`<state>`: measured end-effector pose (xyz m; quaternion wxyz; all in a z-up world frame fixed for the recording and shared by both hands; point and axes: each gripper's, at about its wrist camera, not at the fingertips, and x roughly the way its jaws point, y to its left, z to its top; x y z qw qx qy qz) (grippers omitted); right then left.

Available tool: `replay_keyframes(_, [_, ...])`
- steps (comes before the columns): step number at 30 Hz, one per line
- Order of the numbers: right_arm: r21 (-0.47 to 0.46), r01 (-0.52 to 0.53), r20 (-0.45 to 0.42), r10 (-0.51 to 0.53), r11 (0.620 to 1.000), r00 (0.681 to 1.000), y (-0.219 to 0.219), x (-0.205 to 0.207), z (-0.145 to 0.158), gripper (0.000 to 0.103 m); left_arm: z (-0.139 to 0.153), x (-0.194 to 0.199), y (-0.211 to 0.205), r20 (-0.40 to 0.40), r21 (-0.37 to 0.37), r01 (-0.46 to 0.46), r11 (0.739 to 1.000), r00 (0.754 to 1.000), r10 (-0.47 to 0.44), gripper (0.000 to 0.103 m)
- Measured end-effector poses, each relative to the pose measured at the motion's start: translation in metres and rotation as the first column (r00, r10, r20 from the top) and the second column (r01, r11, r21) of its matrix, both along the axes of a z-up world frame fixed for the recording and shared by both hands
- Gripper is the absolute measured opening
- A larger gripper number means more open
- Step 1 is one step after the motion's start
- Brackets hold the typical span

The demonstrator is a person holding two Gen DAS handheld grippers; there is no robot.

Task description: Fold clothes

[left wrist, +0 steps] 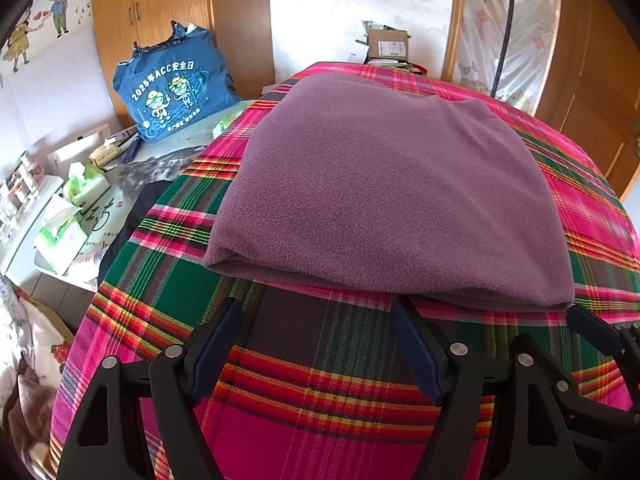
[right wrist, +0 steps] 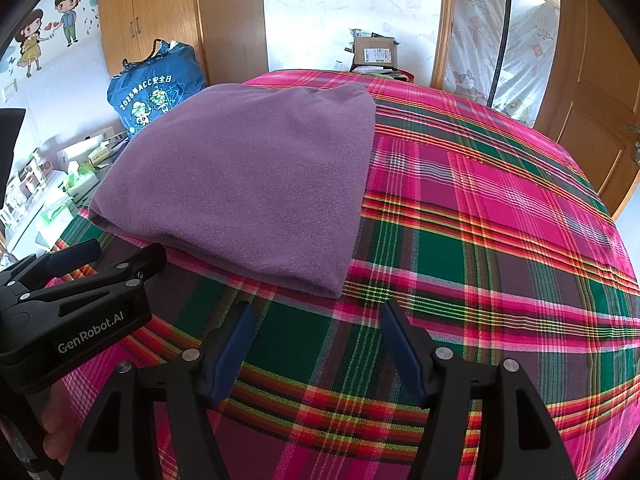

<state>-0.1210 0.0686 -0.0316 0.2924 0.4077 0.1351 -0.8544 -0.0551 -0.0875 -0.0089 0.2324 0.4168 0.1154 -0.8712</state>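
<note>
A purple fleece garment (left wrist: 384, 192) lies folded into a flat rectangle on the plaid bedspread (left wrist: 312, 392). In the right wrist view the same garment (right wrist: 248, 176) sits to the left on the plaid bedspread (right wrist: 480, 240). My left gripper (left wrist: 318, 316) is open just short of the garment's near folded edge, with nothing between its fingers. My right gripper (right wrist: 316, 316) is open too, a little below the garment's near right corner, holding nothing. The left gripper (right wrist: 72, 260) also shows at the left edge of the right wrist view, and a hand (right wrist: 56, 432) holds it.
A blue printed bag (left wrist: 172, 84) stands at the bed's far left beside a side table with tissue packs (left wrist: 80, 188). A cardboard box (left wrist: 388, 42) sits past the far end. Wooden wardrobe doors (left wrist: 160, 12) are at the back, a wooden door (left wrist: 596, 120) on the right.
</note>
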Motion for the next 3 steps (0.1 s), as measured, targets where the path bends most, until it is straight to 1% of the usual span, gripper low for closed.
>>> replay_keyframes(3, [0.000,0.001,0.000,-0.001,1.000,1.000,-0.0005,0.0003,0.0001,0.066,0.0006,-0.0001,0.0006,0.001,0.000,0.000,1.000,1.000,0.000,0.078])
